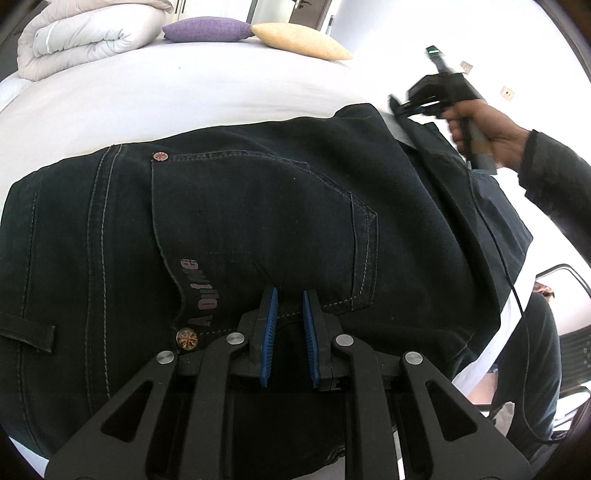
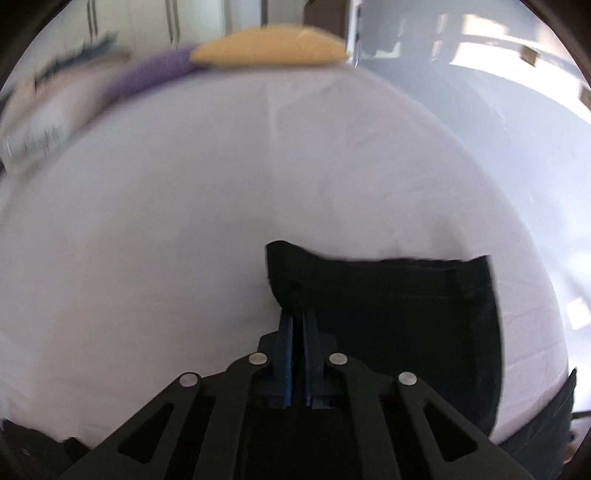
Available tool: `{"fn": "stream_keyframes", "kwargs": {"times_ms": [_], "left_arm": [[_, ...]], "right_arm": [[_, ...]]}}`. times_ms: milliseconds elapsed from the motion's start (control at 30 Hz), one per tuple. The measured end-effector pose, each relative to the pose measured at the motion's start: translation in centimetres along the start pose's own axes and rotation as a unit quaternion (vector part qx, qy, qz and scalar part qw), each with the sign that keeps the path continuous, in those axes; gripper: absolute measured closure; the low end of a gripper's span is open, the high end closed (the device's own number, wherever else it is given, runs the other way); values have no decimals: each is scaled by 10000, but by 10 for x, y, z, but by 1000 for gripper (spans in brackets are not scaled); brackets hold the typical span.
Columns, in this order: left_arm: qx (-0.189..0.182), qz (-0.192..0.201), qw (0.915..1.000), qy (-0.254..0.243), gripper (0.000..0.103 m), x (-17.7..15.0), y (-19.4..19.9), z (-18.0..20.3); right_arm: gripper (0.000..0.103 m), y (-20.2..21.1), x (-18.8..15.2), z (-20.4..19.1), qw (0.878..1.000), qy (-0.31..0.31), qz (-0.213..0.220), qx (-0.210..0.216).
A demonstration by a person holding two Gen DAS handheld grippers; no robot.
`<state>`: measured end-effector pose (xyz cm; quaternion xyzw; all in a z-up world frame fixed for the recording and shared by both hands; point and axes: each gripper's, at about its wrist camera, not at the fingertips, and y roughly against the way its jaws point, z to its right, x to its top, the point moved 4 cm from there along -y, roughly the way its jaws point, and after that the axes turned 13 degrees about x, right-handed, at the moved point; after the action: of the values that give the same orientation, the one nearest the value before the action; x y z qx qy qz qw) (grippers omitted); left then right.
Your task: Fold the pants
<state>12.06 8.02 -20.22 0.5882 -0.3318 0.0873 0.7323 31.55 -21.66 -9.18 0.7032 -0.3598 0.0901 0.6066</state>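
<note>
- At the near edge of the bed, the left gripper [image 1: 290,295] points steeply down onto the pants [image 1: 258,206]; its blue pads [image 1: 272,328] stand a narrow gap apart with dark denim bunched between them, so it looks clamped on a fold of the cloth near the back pocket.
- In its own blurred view the right gripper [image 2: 298,317] has its pads nearly together, with the edge of the pants [image 2: 388,306] running in at the tips; the pinch seems to be on the fabric, though the blur leaves the exact contact unsure.
- The pants lie spread across the white bed [image 1: 184,92], seat side up, the back pocket [image 1: 258,221] with pale stitching, a metal button [image 1: 186,339] and grey lettering beside the left gripper.
- Only the left wrist view shows the right gripper from outside [image 1: 400,105]: it sits at the far right end of the pants, held by a hand [image 1: 484,133] in a dark sleeve, with a thin black cable hanging from it.
- Only the right wrist view shows the pants end on, as a dark flap lifted off the sheet.
- Both views catch a purple cushion [image 1: 207,29] and a yellow cushion [image 1: 299,38] at the far side of the bed; the left view adds a folded white duvet [image 1: 85,37] beside them.
</note>
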Motion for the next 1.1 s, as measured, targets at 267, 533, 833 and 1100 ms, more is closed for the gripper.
{"fn": "stream_keyframes", "kwargs": {"times_ms": [267,533,833,1100], "left_arm": [[221,26,9996,-143,89,-1,0,12],[357,2,9992,-164,89,-1,0,20],[525,-82,9984,-203,89,4,0,27],[610,-94,9979,-176,89,4,0,30]], "right_arm": [[99,170,-50,113,9732,-1350,1607,942],[99,237,-184,233,9341,-2862,1931,909],[53,216,-251,247,8772,-3981,2059,1725],[60,198,-227,252,8629,-4203,2214,1727]]}}
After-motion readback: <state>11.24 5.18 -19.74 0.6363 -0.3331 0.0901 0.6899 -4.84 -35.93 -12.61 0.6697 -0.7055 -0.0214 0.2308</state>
